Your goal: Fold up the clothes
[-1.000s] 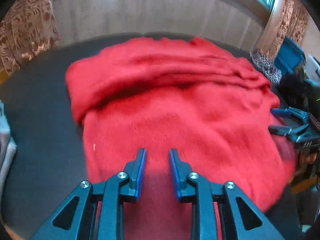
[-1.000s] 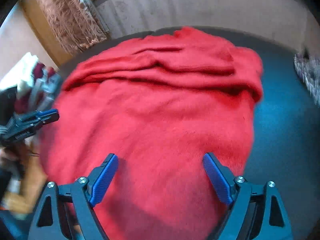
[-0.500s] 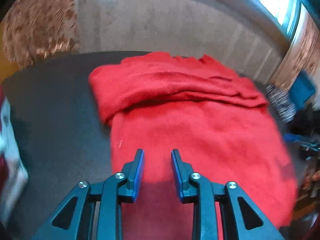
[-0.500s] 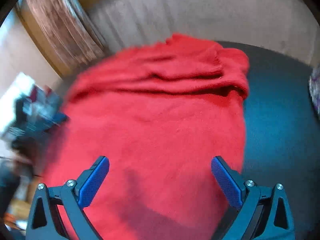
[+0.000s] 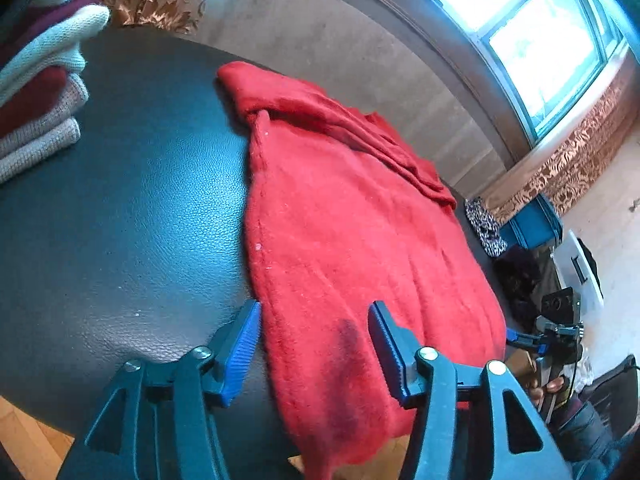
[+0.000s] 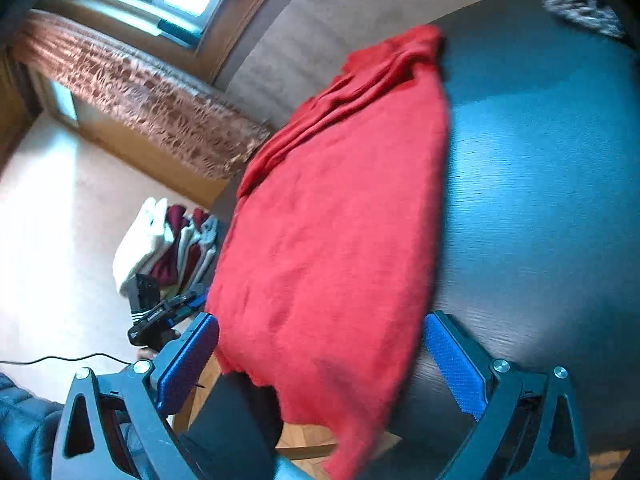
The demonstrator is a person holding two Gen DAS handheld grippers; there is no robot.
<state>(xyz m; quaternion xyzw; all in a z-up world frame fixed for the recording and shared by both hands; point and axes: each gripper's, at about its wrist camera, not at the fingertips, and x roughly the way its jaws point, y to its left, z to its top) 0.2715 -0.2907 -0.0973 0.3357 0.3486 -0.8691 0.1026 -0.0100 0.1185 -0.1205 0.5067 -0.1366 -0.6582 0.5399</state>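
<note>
A red fuzzy sweater (image 5: pixel 352 232) lies spread on the dark leather table (image 5: pixel 132 216), its far end bunched in folds and its near hem hanging over the front edge. My left gripper (image 5: pixel 314 340) is open above the hem's left corner, one finger over the table, the other over the cloth. In the right wrist view the same sweater (image 6: pixel 336 216) runs down the table (image 6: pixel 540 168), and my right gripper (image 6: pixel 320 356) stands wide open straddling the hanging hem. Nothing is held. The other gripper (image 6: pixel 160 320) shows at the left there.
A stack of folded knitwear (image 5: pixel 40 80) sits on the table's far left. A black-and-white patterned cloth (image 5: pixel 484 224) lies at the far right edge, next to a blue box (image 5: pixel 532 224). A wall with a window (image 5: pixel 540 28) stands behind. Wooden floor lies below the front edge.
Both grippers have drawn back to the sweater's near hem and swung outward. The left gripper's jaws have widened from a narrow gap to open.
</note>
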